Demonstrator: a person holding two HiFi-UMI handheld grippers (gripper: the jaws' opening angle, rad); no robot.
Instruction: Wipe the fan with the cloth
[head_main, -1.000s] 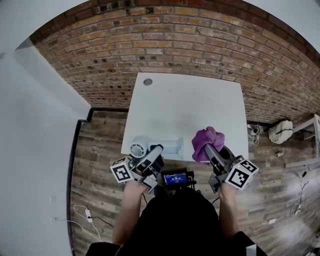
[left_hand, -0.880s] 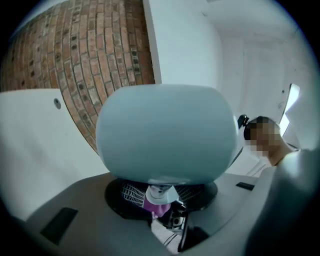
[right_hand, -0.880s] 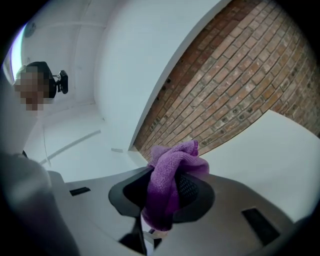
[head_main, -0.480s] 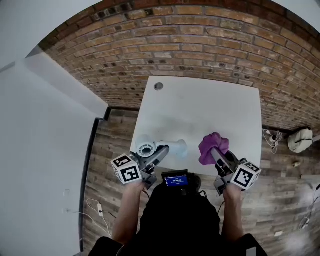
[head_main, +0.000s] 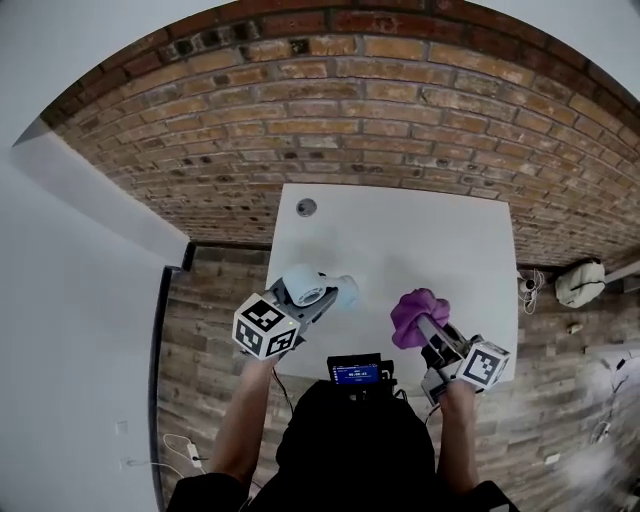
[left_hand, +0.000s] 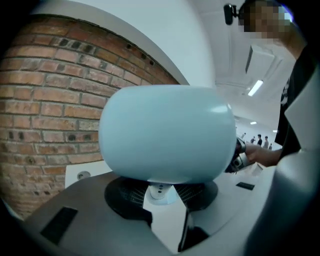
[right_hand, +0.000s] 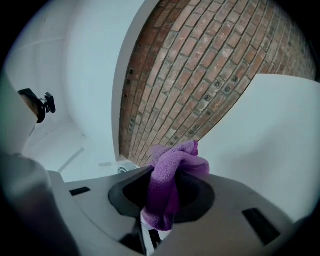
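Observation:
A small pale blue and white fan (head_main: 318, 289) is over the white table's (head_main: 420, 230) near left corner, and my left gripper (head_main: 310, 302) is shut on it. In the left gripper view its rounded blue body (left_hand: 167, 132) fills the middle, with a white stem (left_hand: 160, 190) running down between the jaws of the left gripper (left_hand: 162, 195). To the right, my right gripper (head_main: 432, 335) is shut on a bunched purple cloth (head_main: 415, 312) over the table's near edge. The cloth (right_hand: 172, 172) sticks out past the right gripper (right_hand: 167, 202), apart from the fan.
A round grommet hole (head_main: 306, 207) sits near the table's far left corner. A brick wall (head_main: 380, 110) stands behind the table. Wooden floor (head_main: 210, 330) lies to the left, and a white bag (head_main: 580, 283) is on the floor at right. A small screen (head_main: 356, 372) hangs at the person's chest.
The left gripper has rolled and swung the fan from lying along the near edge to over the table's left corner. The right gripper with the cloth has shifted slightly.

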